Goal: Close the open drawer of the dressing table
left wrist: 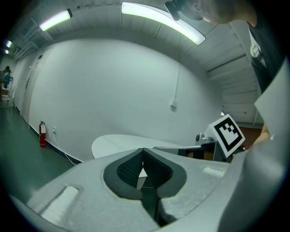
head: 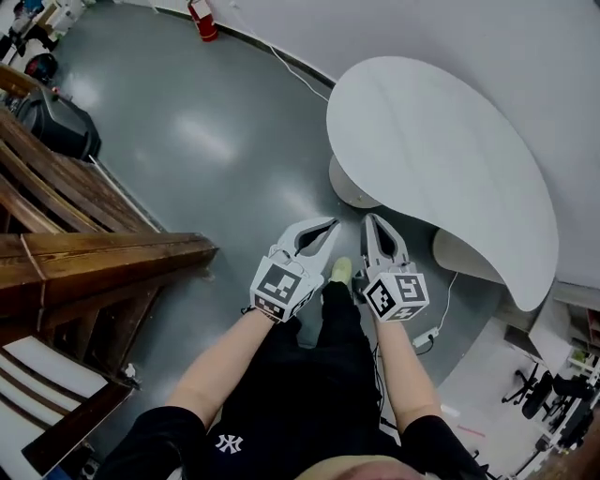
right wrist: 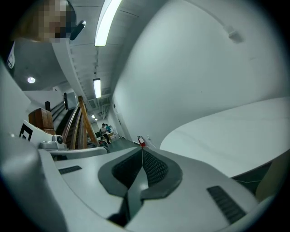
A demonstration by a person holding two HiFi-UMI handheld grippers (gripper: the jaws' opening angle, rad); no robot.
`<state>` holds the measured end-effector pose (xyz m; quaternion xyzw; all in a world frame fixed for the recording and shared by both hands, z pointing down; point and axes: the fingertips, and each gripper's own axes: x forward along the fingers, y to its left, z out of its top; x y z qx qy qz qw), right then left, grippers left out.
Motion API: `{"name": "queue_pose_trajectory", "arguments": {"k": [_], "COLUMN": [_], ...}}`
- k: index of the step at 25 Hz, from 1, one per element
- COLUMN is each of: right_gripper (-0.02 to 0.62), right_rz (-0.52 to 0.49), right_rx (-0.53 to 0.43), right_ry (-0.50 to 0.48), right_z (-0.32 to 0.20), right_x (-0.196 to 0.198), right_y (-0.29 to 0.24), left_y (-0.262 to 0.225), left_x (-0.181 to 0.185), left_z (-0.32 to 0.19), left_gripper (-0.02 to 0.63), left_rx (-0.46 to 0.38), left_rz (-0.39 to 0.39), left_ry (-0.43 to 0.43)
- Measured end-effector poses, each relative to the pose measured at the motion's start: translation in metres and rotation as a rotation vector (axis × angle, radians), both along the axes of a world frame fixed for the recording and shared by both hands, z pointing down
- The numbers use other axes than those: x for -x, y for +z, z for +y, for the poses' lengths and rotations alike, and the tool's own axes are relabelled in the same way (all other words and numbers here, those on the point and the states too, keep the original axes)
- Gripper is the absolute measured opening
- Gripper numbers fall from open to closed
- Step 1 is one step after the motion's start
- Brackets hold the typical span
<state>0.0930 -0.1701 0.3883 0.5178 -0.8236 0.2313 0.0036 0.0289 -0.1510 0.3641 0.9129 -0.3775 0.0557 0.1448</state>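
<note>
Our left gripper (head: 330, 225) is closed and empty: its two grey jaws meet at the tips with nothing between them. Our right gripper (head: 371, 218) is closed in the same way and also holds nothing. We hold the two grippers side by side, close together but apart. Both point forward at the white dressing table (head: 441, 141), which has a smooth, rounded, bean-shaped top, and neither gripper touches it.

We see one such table. It stands ahead and to the right of the grippers, against the plain white wall (head: 525, 56). Its long axis runs along this wall, from upper left to lower right in the head view. Under the top we count two rounded white bodies, one near each end. We cannot make out the drawer from these views, nor anything inside it.

On the glossy grey floor (head: 206, 141) lies one white cable with a power strip (head: 427, 337), beside the table. One brown wooden stair frame (head: 84, 253) is at the left, and one red fire extinguisher (head: 202, 21) stands far off by the wall.
</note>
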Motion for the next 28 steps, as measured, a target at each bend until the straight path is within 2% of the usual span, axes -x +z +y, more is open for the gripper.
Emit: {"name": "queue_pose_trajectory", "arguments": {"k": [15,22,28], "right_gripper": [0.015,0.017,0.015], "right_rz": [0.033,0.042,0.056], "right_rx": [-0.123,-0.175,-0.192], "right_ry": [-0.046,-0.046,-0.048], "right_z": [0.051,0.065,0.079], "right_x": [0.022,0.032,0.036], "right_y": [-0.114,-0.147,-0.16], "left_y": [-0.104,-0.139,-0.149], "left_x": [0.004,0.012,0.013], "left_z": [0.044,0.055,0.066], "left_gripper": [0.01,0.011,0.011], "left_rx": [-0.081,-0.128,-0.142], "left_rz": [0.018,0.034,0.046], "left_ry": [0.016,0.027,0.028]}}
